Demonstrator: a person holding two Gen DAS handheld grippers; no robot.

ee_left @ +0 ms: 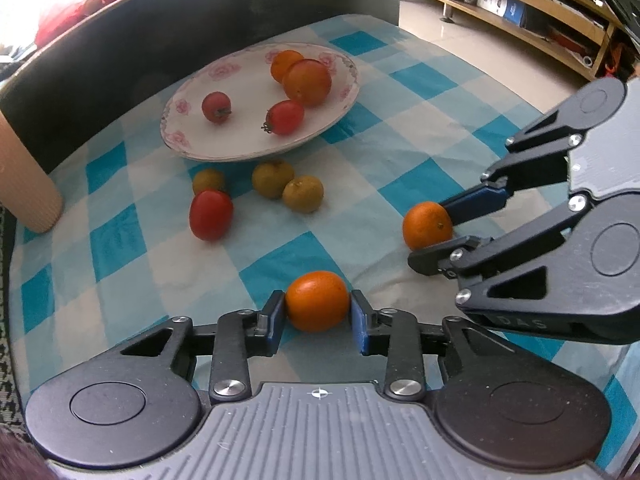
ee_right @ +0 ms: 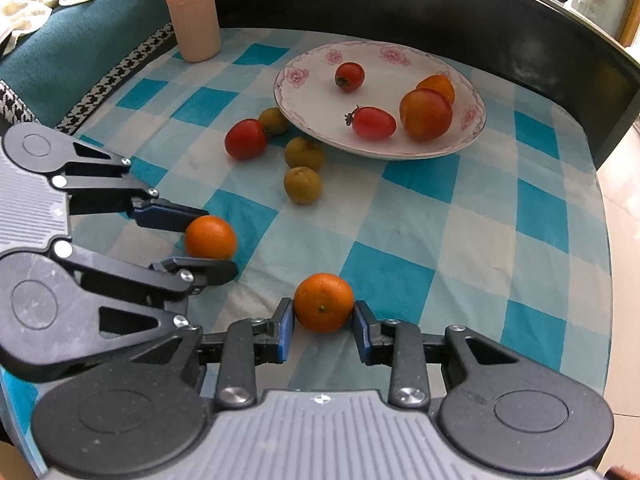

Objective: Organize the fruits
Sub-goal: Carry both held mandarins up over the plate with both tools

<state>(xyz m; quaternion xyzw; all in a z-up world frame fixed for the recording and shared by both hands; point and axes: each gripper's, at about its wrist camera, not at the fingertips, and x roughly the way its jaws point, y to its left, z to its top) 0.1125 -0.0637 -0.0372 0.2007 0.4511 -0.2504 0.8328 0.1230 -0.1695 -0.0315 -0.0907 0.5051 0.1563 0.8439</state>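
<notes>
Cup: a ribbed pink cup (ee_left: 28, 184) stands far to the left of the left tongs, at the edge of the cloth.
Loose tomato: a red tomato (ee_left: 211, 214) lies ahead and left of the left tongs, touching one of the green fruits.
Green fruits: three small green-brown fruits (ee_left: 303, 193) lie on the cloth beyond the left tongs, just short of the plate.
Plate: a white floral plate (ee_left: 224, 148) sits well ahead of both tongs, holding two red tomatoes (ee_left: 285, 117) and two orange fruits (ee_left: 307, 82) pressed against each other.
Left tongs: the left gripper (ee_left: 318, 307) has both blue pads against the sides of an orange fruit (ee_left: 318, 300) resting on the cloth; clamped on it.
Cloth: a blue and white checked cloth (ee_left: 360, 160) covers the surface under everything.
Right tongs: the right gripper (ee_right: 324, 316) has its pads at the sides of a small mandarin (ee_right: 324, 307), stem end facing the camera, low on the cloth; clamped on it.
Spacing: the two tongs sit just beside each other, the right one's fruit a little ahead and to the right of the left one's.
</notes>
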